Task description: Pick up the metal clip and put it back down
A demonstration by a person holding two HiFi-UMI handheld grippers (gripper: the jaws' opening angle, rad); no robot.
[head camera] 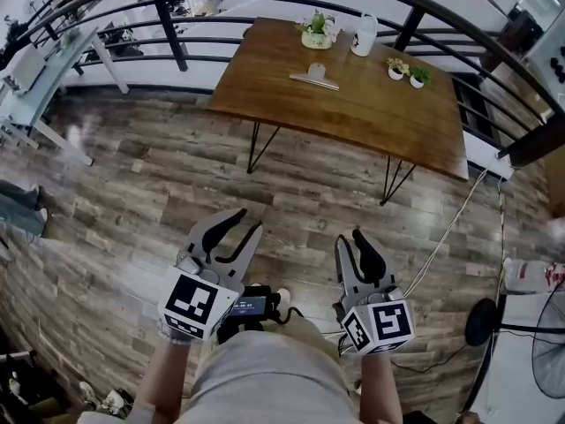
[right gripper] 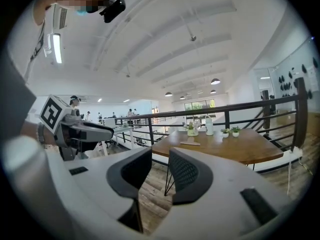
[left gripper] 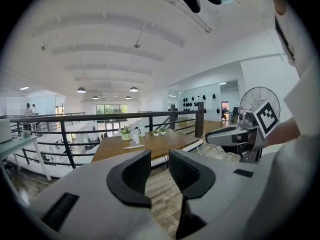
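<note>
An open-plan office mezzanine is being shown: a wooden table (head camera: 371,104) carrying potted plants (head camera: 316,30) is being bordered behind by a black railing (head camera: 168,25), with white desks (head camera: 44,73) being glimpsed left of the table.

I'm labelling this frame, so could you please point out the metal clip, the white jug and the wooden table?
metal clip (head camera: 314,79), head view, its flat bar.
white jug (head camera: 363,36), head view, its body.
wooden table (head camera: 371,113), head view, bare tabletop.

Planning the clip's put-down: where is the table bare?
The table is bare from the metal clip to its front edge, and at its right end past the two small pots. Crowded along the back edge: plant, white jug.
</note>
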